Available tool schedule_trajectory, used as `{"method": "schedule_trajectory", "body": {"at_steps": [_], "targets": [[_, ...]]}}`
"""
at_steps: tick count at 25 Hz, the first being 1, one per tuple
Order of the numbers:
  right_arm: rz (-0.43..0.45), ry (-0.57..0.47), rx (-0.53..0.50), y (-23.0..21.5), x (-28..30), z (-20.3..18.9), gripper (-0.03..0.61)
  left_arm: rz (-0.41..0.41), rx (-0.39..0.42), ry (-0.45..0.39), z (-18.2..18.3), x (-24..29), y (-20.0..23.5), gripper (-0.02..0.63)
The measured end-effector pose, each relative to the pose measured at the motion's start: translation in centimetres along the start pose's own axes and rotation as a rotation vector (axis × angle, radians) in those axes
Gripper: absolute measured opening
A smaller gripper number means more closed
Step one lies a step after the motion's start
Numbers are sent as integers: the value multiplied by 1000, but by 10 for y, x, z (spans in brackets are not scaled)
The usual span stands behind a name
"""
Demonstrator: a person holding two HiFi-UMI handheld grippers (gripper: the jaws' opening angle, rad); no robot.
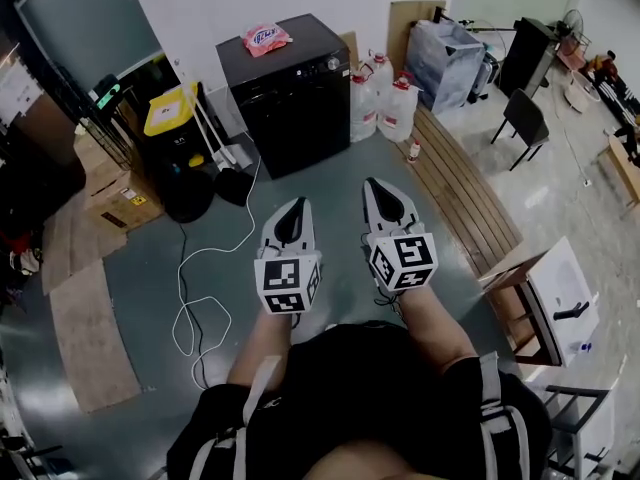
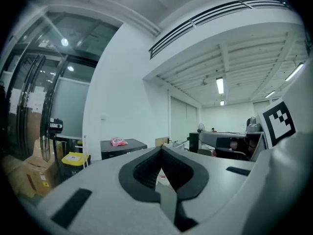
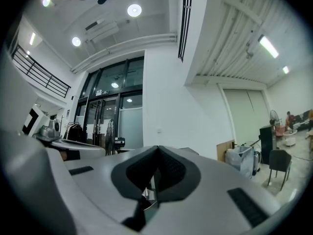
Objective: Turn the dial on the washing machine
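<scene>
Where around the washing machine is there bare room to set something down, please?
The washing machine top is bare right of the pink packet. The floor in front is open, bar a white cable at left. Crowded: jugs beside its right side, yellow-lidded bin on its left.

The washing machine (image 1: 295, 108) is black, the packet (image 1: 266, 38) pink, the bin lid (image 1: 170, 108) yellow
</scene>
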State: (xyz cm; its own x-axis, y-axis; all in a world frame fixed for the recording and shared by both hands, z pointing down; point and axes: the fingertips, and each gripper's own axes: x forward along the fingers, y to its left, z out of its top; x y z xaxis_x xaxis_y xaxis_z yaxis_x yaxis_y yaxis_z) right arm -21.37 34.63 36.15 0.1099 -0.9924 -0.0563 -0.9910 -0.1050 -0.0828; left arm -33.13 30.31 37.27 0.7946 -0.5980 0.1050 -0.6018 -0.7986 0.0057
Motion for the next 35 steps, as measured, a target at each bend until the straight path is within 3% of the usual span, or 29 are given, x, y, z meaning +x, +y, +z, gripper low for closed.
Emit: {"method": "schedule_trajectory", "body": {"at_steps": [7,19,35], "targets": [[-38,9,-4,7,21,-10,8,-34,-3,9,-7,16,25,-5],[-28,-10,5,-32,95,-19,8,-20,6,14,-12,91,50,-5],[13,9,31,-177,250,-8,8,14,18,37,19,300,54,-5]]}}
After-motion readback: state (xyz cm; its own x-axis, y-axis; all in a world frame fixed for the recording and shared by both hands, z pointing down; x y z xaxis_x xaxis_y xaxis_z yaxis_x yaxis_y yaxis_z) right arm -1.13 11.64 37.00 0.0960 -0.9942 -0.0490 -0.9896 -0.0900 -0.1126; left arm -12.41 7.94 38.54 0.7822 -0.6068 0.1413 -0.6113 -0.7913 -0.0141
